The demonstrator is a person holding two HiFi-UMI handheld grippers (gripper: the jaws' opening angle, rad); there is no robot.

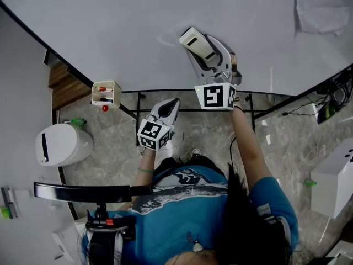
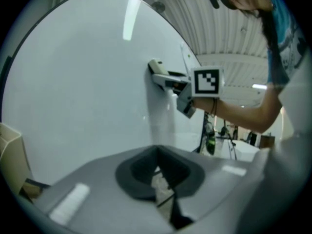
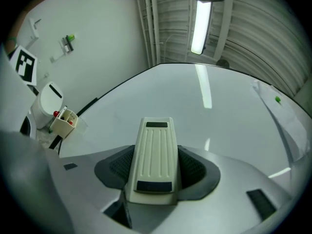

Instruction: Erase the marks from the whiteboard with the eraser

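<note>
The whiteboard (image 1: pixel 138 26) fills the upper part of the head view. My right gripper (image 1: pixel 205 51) is shut on a cream, ribbed eraser (image 1: pixel 197 44) whose far end lies against the board. A faint smudged ring mark (image 1: pixel 167 38) sits on the board just left of the eraser. In the right gripper view the eraser (image 3: pixel 153 152) lies lengthwise between the jaws of the right gripper (image 3: pixel 155 167), over a plain white whiteboard (image 3: pixel 204 111). My left gripper (image 1: pixel 166 109) hangs below the board's lower edge, shut and holding nothing. Its own view shows the left gripper (image 2: pixel 158 172) and the eraser (image 2: pixel 156 67) on the board.
A small beige marker holder (image 1: pixel 106 93) with red and black pens hangs at the board's lower left edge. The black stand frame (image 1: pixel 165 93) runs under the board. A white round bin (image 1: pixel 60 144) stands on the floor at left, a white box (image 1: pixel 333 178) at right.
</note>
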